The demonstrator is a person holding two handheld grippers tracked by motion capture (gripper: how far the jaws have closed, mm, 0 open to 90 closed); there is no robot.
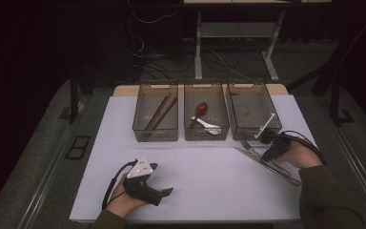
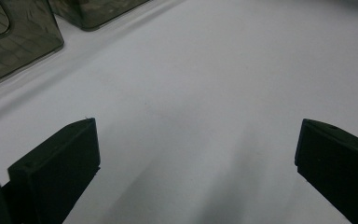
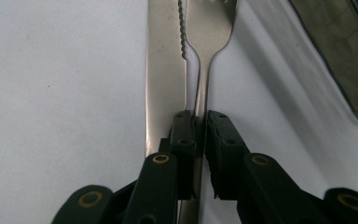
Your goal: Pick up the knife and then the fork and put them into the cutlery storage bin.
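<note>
Bench: I see the white bench spread across the high view, with dark floor around it.
Left bin: a smoky see-through bin stands at the far side of the bench and holds brown chopsticks lying slantwise.
Middle bin: the next bin stands just beside the first and holds a dark red spoon and a white spoon.
Right bin: the third bin stands nearest my right hand; a white stick leans over its near corner, and I cannot tell what it is.
Left tongs: my left tongs rest low on the near left of the bench, well apart from the bins, jaws wide with only bare bench between them.
Right tongs: my right tongs are down at the bench in front of the right bin, jaws drawn narrow and pressed on the fork's thin handle.
Knife: the knife lies flat on the bench, touching the fork along its saw-toothed edge; in the right gripper view it passes beside and under one jaw, not between the two.
Fork: the fork lies just in front of the right bin, its handle clamped between the jaws, its head pointing away from the tongs.
</note>
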